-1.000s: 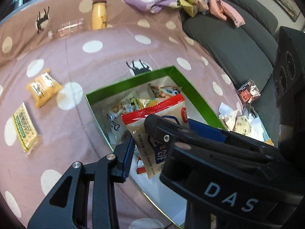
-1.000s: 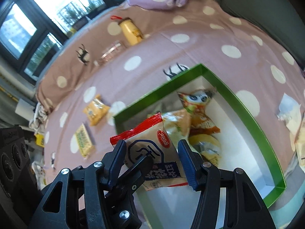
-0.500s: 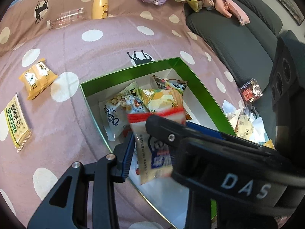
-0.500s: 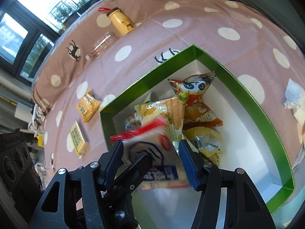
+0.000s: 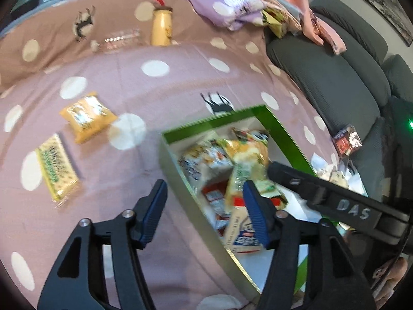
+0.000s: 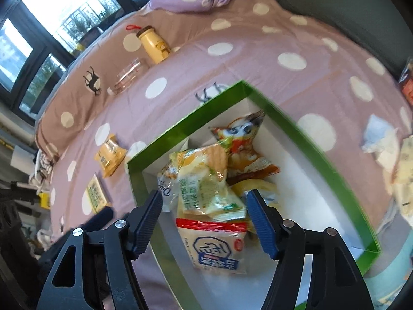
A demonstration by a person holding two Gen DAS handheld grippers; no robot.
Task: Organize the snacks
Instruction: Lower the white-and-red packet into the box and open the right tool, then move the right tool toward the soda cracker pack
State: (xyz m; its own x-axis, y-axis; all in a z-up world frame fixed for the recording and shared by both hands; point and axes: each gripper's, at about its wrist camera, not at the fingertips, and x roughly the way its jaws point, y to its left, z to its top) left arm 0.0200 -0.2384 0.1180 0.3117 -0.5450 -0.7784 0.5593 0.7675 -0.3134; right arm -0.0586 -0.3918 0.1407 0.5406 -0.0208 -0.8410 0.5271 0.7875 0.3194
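While hovering above the green box [image 6: 304, 139], both opening: left gripper [image 5: 204, 206] with jaws about halfway apart and spreading over the box's near wall, gripping nothing; right gripper [image 6: 204, 217] likewise about half open and widening, pads clear of the red-topped snack packet [image 6: 216, 248] lying flat on the box floor below them. Piled behind that packet inside the box: a yellow-green bag [image 6: 204, 180], an orange bag [image 6: 245, 144], others partly hidden. Left out on the spotted pink cloth [image 5: 155, 82]: an orange packet [image 5: 86, 116] and a yellow cracker pack [image 5: 56, 166], well apart from the box. Farther back, a yellow bottle [image 5: 161, 27] beside a clear bottle [image 5: 121, 38] lying down.
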